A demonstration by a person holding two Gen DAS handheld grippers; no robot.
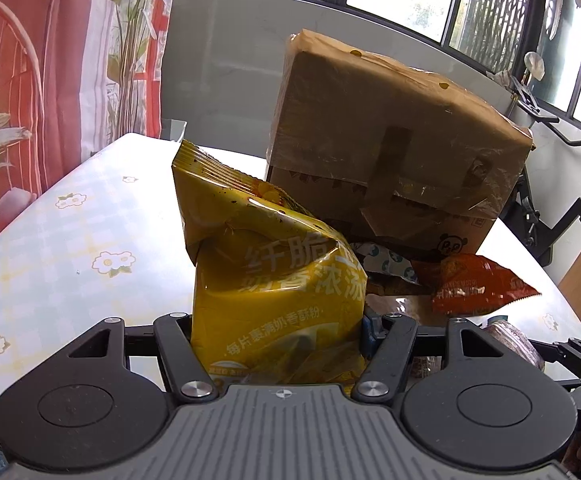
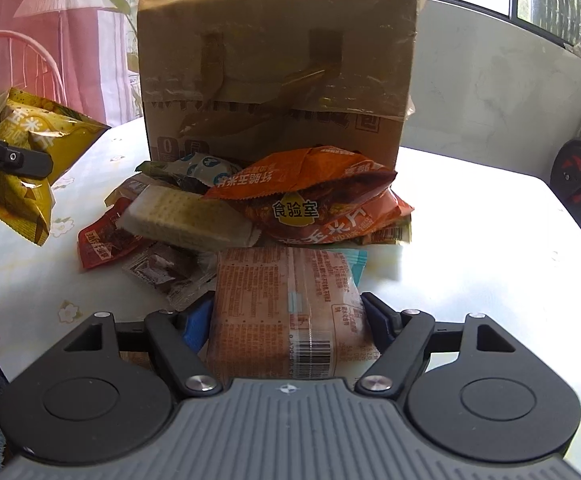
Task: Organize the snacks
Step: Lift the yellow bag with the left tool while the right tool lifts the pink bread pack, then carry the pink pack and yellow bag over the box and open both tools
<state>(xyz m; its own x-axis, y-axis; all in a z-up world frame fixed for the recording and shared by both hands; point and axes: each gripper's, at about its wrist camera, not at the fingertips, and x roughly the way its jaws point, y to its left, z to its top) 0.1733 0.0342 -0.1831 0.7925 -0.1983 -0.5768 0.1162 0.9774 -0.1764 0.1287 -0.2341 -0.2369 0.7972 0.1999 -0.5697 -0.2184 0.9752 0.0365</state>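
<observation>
Left tongs (image 1: 278, 332) clench the lower half of a yellow snack bag (image 1: 266, 268), which stands crumpled between the two arms with its sealed top edge tilted up and away. Right tongs (image 2: 288, 320) bracket a flat pink snack pack (image 2: 286, 308) lying barcode-up on the worktop (image 2: 470, 232); the blue pads sit against its long sides, so it is gripped. Just ahead of the right tongs lies a loose heap: an orange chip bag (image 2: 322, 196), a pale cracker pack (image 2: 186, 216) and small red and clear sachets. Behind the heap a taped cardboard box (image 2: 278, 64) stands upright. Right of the right tongs the worktop is bare to its rounded edge; left of the left tongs the flowered cloth also runs free to its edge.
</observation>
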